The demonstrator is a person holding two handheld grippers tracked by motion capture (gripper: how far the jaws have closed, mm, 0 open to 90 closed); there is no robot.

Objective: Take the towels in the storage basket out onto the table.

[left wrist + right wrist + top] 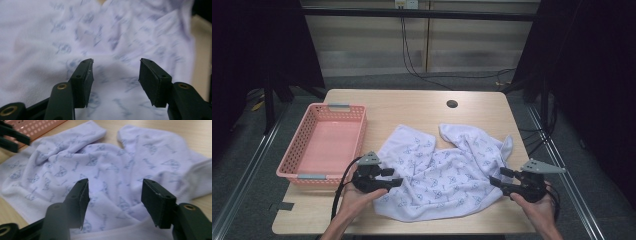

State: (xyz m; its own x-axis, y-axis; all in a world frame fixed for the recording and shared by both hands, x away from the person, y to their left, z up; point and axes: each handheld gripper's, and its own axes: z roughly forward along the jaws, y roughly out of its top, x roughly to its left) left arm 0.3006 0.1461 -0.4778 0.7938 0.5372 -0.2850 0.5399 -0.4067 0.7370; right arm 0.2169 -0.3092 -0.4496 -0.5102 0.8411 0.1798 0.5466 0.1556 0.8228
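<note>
A white cloth (442, 170) printed with small blue figures lies rumpled on the wooden table (412, 102). My left gripper (393, 177) rests at the cloth's left edge, held in a hand, jaws apart. In the left gripper view its jaws (116, 72) stand open over the cloth (100, 32), with no fabric pinched between them. At the cloth's right edge my right gripper (498, 176) points inward. In the right gripper view it (115, 192) is open above the cloth (112, 162), and a fold lies just beneath the pads.
A pink plastic basket (294, 145) stands at the table's left side, with its corner (37, 126) seen in the right gripper view. A round hole (452, 104) sits near the table's far edge. Black cables run across the floor behind.
</note>
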